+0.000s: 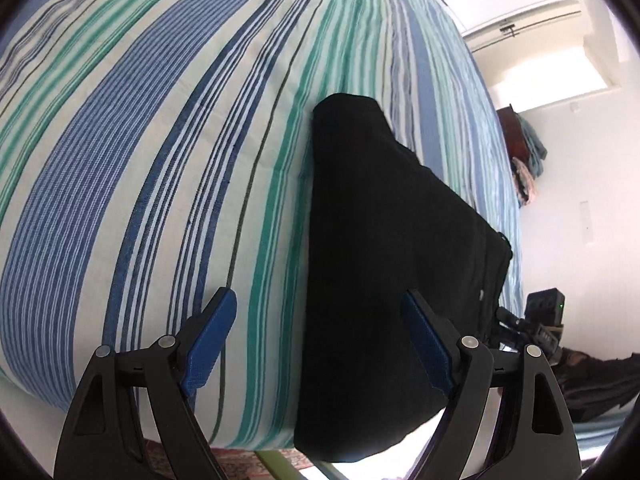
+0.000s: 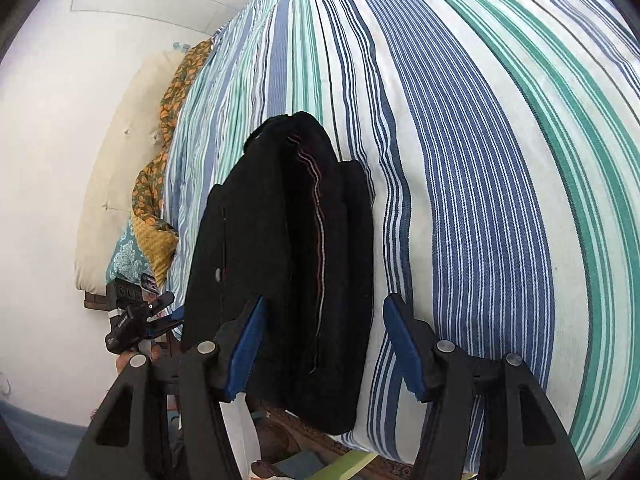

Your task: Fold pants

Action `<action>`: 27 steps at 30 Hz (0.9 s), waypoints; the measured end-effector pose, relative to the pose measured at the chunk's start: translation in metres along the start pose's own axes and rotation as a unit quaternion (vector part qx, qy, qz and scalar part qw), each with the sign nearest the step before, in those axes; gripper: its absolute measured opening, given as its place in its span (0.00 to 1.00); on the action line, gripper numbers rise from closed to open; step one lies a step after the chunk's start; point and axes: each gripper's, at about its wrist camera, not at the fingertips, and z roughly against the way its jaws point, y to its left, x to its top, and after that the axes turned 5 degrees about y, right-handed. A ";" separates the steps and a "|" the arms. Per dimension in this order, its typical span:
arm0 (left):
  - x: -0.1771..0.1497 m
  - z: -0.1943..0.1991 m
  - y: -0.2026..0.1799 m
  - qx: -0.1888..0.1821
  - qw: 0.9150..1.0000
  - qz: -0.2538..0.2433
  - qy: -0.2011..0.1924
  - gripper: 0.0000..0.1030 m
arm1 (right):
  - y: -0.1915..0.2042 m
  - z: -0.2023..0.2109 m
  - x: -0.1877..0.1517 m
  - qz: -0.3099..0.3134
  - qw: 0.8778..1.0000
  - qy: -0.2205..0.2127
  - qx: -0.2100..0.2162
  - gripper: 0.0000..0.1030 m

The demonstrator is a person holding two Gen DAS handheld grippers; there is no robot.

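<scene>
Black pants (image 1: 384,240) lie folded in a long bundle on the striped bed, one end hanging over the near edge. In the right wrist view the pants (image 2: 288,248) show an inner seam with light stitching. My left gripper (image 1: 320,344) is open, its jaws wide apart, just short of the pants' near end. My right gripper (image 2: 320,348) is open too, jaws straddling the near end of the bundle without touching it. The other gripper (image 2: 136,320) shows at the left of the right wrist view.
The bed (image 1: 160,140) has a blue, green and white striped sheet. Pillows (image 2: 120,160) and a patterned orange cloth (image 2: 160,184) lie at the head. A dark wooden piece with clothes (image 1: 524,148) stands by the white wall. The floor shows below the bed edge.
</scene>
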 end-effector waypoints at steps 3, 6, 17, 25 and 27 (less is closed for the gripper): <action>0.007 -0.019 -0.002 -0.031 0.999 0.001 0.031 0.83 | -0.007 -0.013 0.012 -0.016 0.999 0.025 0.034 0.59; 0.012 -0.032 -0.011 -0.074 0.996 0.001 0.057 0.81 | -0.010 -0.025 0.021 -0.029 0.997 0.042 0.061 0.61; 0.013 -0.023 -0.032 -0.096 0.995 -0.009 0.041 0.21 | 0.003 -0.037 0.021 0.017 0.996 0.052 0.076 0.33; 0.052 0.026 -0.083 -0.085 0.994 -0.064 -0.011 0.20 | 0.055 -0.016 0.047 0.063 0.991 0.023 0.115 0.29; 0.074 0.038 -0.093 -0.090 0.993 -0.073 -0.031 0.20 | 0.073 -0.011 0.067 0.074 0.989 0.009 0.125 0.29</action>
